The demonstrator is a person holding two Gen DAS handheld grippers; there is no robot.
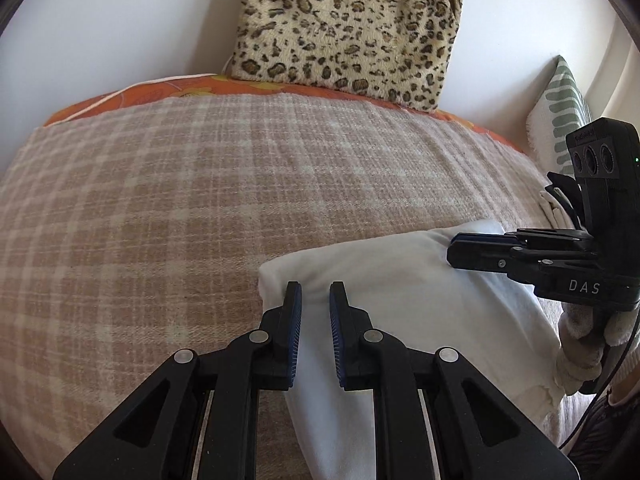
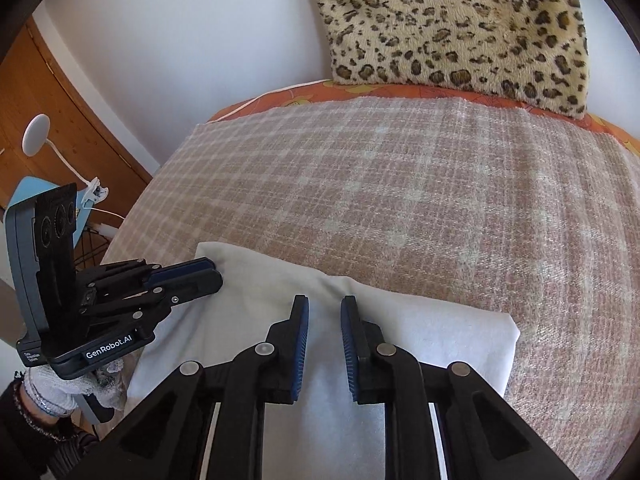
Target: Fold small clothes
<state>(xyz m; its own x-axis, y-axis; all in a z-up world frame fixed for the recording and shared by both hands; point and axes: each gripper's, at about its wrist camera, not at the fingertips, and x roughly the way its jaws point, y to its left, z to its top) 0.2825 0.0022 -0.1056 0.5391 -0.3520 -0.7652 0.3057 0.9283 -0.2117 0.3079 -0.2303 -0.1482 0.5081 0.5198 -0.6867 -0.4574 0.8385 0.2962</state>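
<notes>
A folded white garment lies on the checked blanket near the bed's front edge; it also shows in the right wrist view. My left gripper is open with its fingertips over the garment's left far corner, holding nothing. It appears in the right wrist view at the garment's left corner. My right gripper is open over the garment's middle fold. It shows from the side in the left wrist view at the garment's right far corner.
A pink-and-cream checked blanket covers the bed. A leopard-print cushion leans on the white wall behind. A green-patterned pillow lies at the right. A blue bedside stand with a white lamp stands left of the bed.
</notes>
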